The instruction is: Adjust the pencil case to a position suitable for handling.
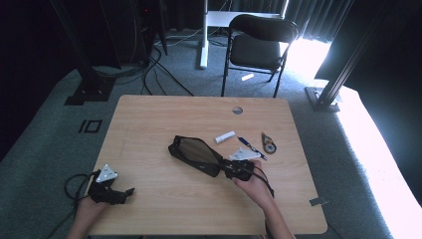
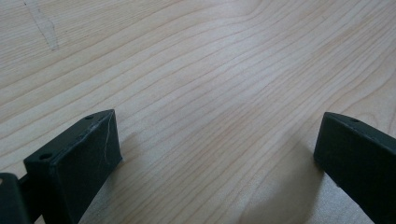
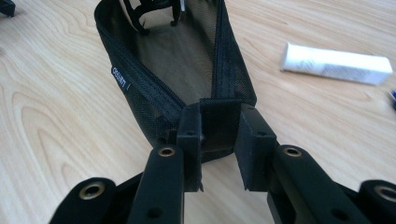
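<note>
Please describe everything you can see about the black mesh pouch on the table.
The black mesh pouch is a soft, see-through zip case with a small white label on one side. Its zipper stands open, so the mouth gapes wide; the inside looks empty. It lies near the middle of the wooden table, at a slant. The right gripper is shut on its near end, pinching the fabric where the zipper ends. A white tube lies beside it, apart.

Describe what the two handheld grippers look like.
Both are black. The left gripper carries a grey three-cornered plate and trails a black cable. Its fingers are blocky, with small holes. The right gripper has brass-ringed holes along its arms and its own grey plate.
</note>
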Demonstrator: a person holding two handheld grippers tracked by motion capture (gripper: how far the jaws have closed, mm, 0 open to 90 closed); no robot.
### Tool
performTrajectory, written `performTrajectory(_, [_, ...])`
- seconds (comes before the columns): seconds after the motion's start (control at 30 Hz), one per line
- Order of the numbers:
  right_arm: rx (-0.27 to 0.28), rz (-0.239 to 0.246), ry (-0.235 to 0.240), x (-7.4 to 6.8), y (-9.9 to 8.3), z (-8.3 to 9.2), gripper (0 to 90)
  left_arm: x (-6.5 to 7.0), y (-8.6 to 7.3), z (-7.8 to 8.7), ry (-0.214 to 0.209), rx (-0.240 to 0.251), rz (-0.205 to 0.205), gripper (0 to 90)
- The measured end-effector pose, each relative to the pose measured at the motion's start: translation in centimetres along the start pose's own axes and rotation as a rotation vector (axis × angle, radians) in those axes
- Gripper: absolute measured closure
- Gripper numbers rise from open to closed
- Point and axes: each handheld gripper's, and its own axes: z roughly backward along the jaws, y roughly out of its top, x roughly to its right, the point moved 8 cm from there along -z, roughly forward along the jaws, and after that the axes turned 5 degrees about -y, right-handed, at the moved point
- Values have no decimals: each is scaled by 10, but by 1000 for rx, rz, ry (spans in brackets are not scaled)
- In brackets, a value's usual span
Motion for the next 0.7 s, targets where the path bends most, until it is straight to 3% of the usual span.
performTrajectory(0.5, [-1,-23,-45,7,-36,42,728,0,0,0,0,1,1,7])
performTrajectory(0.7, [2,-53,-58,12,-48,55,728,0,0,0,0,1,1,7])
